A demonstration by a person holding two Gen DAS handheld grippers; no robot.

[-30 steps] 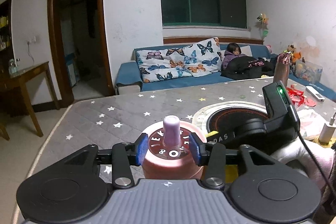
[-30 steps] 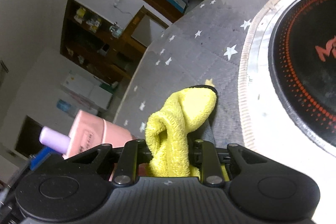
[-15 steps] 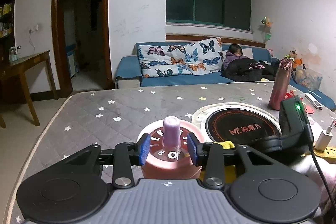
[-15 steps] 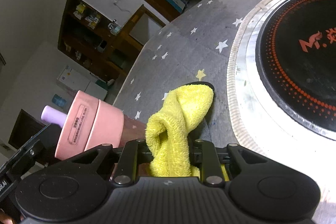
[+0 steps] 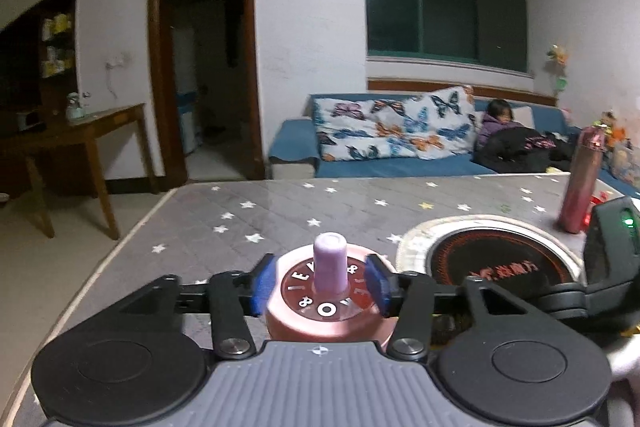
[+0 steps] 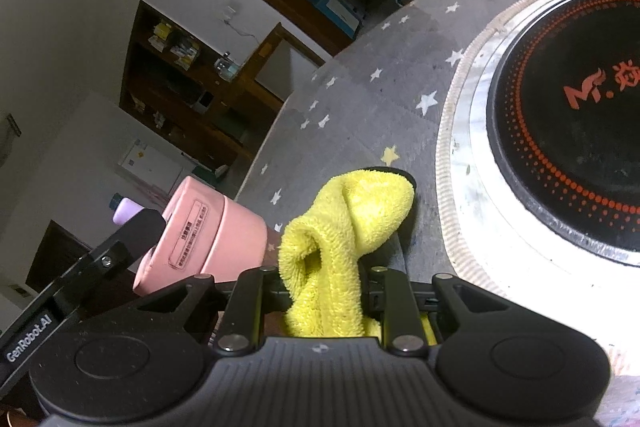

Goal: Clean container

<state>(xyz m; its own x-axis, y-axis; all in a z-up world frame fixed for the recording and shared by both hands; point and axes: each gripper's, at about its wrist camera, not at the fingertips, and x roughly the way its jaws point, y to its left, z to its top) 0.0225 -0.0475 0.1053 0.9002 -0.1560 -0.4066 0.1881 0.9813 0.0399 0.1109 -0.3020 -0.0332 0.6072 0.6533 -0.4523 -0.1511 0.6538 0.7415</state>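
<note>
A pink cup (image 5: 326, 321) with a round lettered lid and a purple spout (image 5: 330, 261) sits between the blue pads of my left gripper (image 5: 322, 287), which is shut on it over the table. The pink cup (image 6: 208, 231) also shows at the left of the right wrist view, tilted, with its spout (image 6: 124, 211) pointing left. My right gripper (image 6: 324, 279) is shut on a yellow cloth (image 6: 344, 227), which bulges out forward beside the cup's side. The right gripper's body (image 5: 608, 259) shows at the right in the left wrist view.
A grey star-patterned table cover (image 5: 240, 219) holds a round black induction hob (image 6: 568, 143) in a silver ring. A pink metal bottle (image 5: 580, 179) stands behind the hob. A blue sofa (image 5: 400, 163) with a seated child, a wooden side table (image 5: 80, 131) and a doorway lie beyond.
The left gripper with the cup has shifted left and turned left; the right gripper drew farther right in its view. In the right view the cup shows more fully beside the cloth.
</note>
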